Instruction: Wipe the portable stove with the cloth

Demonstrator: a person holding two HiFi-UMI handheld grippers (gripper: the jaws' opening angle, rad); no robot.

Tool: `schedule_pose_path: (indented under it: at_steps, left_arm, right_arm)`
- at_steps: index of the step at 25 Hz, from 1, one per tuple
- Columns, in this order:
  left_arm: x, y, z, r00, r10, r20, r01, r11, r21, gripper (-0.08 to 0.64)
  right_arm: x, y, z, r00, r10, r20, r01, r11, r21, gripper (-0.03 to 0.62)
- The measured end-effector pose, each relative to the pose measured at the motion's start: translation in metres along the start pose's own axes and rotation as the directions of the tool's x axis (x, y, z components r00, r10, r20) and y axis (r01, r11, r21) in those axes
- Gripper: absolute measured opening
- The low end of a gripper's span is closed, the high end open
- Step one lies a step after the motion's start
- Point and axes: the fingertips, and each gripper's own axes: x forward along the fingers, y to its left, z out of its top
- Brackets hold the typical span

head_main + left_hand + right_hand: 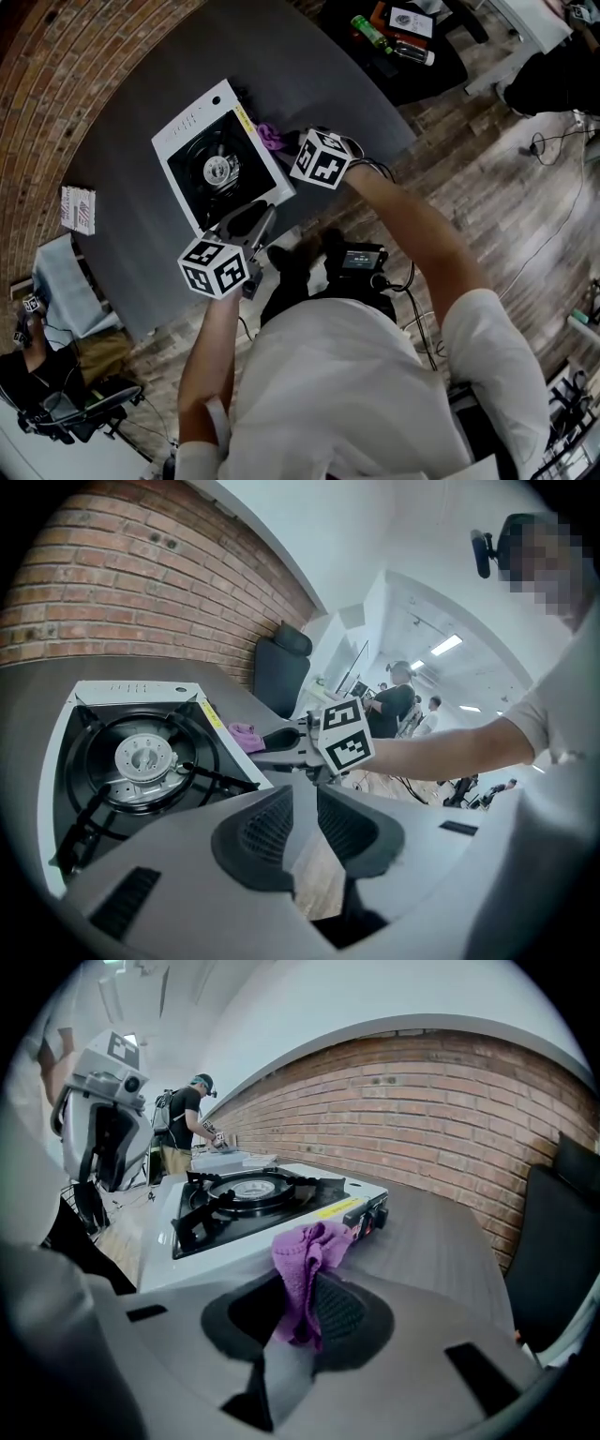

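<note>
A white portable stove (220,169) with a black burner sits on the dark grey table (131,103). The purple cloth (270,138) lies bunched at the stove's right side, by its knob end. My right gripper (284,142) is shut on the cloth (305,1251), which sticks up between its pads just short of the stove (262,1199). Near the stove's front corner, over the table edge, my left gripper (251,223) holds nothing. Its jaws (305,803) stand a narrow gap apart. The left gripper view also shows the stove (141,761), the cloth (246,735) and the right gripper (281,742).
A small printed card (78,208) lies at the table's left edge. A second dark table (394,37) with bottles stands farther off. A brick wall (450,1110) runs behind the stove, with a black chair (562,1241) at the right. People stand in the background.
</note>
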Motion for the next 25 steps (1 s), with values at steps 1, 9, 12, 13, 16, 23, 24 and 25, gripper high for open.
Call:
schedule_pose_path:
  at_steps: [1, 9, 12, 13, 16, 23, 24, 25]
  left_arm:
    - [0.0, -0.001, -0.001, 1.0, 0.0, 0.001, 0.0, 1.0, -0.002, 0.086]
    - [-0.003, -0.007, -0.011, 1.0, -0.008, 0.01, 0.008, 1.0, -0.016, 0.086]
    - [-0.005, -0.01, -0.015, 1.0, -0.011, 0.015, 0.011, 1.0, -0.02, 0.086]
    - [-0.006, -0.01, -0.017, 1.0, -0.011, 0.017, 0.012, 1.0, -0.022, 0.086]
    - [-0.009, -0.012, -0.021, 1.0, -0.011, 0.023, 0.012, 1.0, -0.026, 0.086]
    - [-0.01, -0.02, -0.027, 0.999, -0.025, 0.041, 0.027, 0.999, -0.032, 0.086]
    - [-0.01, -0.021, -0.027, 0.999, -0.028, 0.045, 0.029, 0.999, -0.033, 0.084]
    - [-0.01, -0.022, -0.027, 0.998, -0.03, 0.049, 0.031, 0.999, -0.034, 0.085]
  right_arm:
    - [-0.002, 0.003, -0.001, 1.0, 0.004, -0.002, -0.004, 1.0, -0.002, 0.086]
    - [-0.013, 0.022, -0.009, 1.0, 0.023, -0.012, -0.024, 1.0, -0.012, 0.086]
    - [-0.018, 0.028, -0.013, 0.999, 0.028, -0.019, -0.028, 0.999, -0.02, 0.086]
    - [-0.02, 0.031, -0.014, 0.999, 0.029, -0.023, -0.03, 0.999, -0.024, 0.086]
    - [-0.024, 0.039, -0.018, 0.999, 0.033, -0.038, -0.035, 0.998, -0.049, 0.086]
    - [-0.036, 0.058, -0.027, 0.997, 0.048, -0.065, -0.053, 0.996, -0.074, 0.086]
    - [-0.038, 0.06, -0.028, 0.996, 0.05, -0.068, -0.055, 0.996, -0.077, 0.087]
    - [-0.039, 0.062, -0.029, 0.996, 0.052, -0.072, -0.058, 0.995, -0.081, 0.086]
